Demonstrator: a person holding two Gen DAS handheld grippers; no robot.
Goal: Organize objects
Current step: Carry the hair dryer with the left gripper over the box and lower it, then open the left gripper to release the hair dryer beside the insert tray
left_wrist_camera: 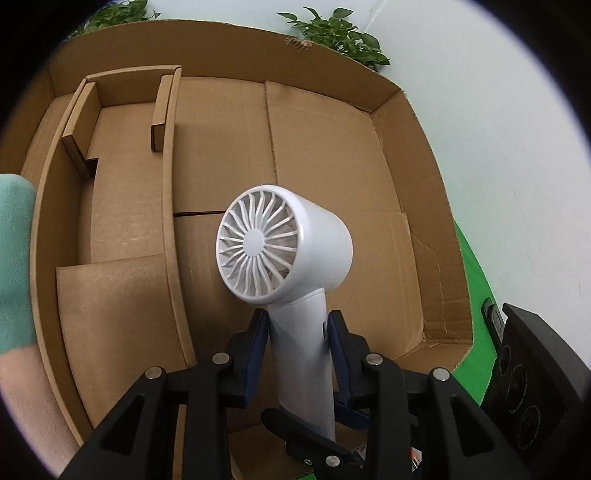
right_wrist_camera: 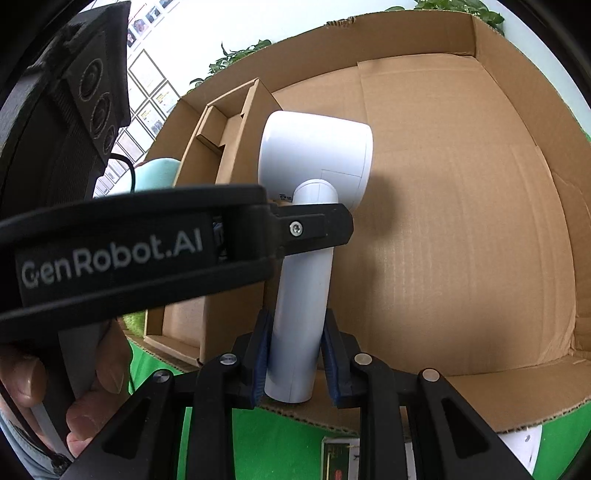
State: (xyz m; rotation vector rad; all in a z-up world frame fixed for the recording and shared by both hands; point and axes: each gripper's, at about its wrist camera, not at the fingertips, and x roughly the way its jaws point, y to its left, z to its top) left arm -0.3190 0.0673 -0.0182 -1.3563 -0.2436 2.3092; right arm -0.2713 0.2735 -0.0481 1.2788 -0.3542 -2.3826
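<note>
Together, both hand-held grippers clamped the white fan's (left_wrist_camera: 284,243) handle: the left hand-held gripper (left_wrist_camera: 297,354) higher, the right hand-held gripper (right_wrist_camera: 293,354) at its base. It hung above the open box (left_wrist_camera: 332,155).

In the middle of the frame a white fan (left_wrist_camera: 284,242) stands up, its round grille turned toward the lower left. Its handle goes down between the two blue pads (left_wrist_camera: 258,350) of the left tongs (left_wrist_camera: 297,332), which press it from both sides. Behind the fan lies an open cardboard box (left_wrist_camera: 436,280) that fills most of the picture. In the upper left of the box sits a cardboard insert (left_wrist_camera: 164,110) with short walls. A mint green cloth (left_wrist_camera: 14,262) shows at the left edge. At the lower right a green desk (left_wrist_camera: 476,332) shows, and a black device (left_wrist_camera: 532,387) is at the lower right edge. Green leaves (left_wrist_camera: 336,29) are at the top.
</note>
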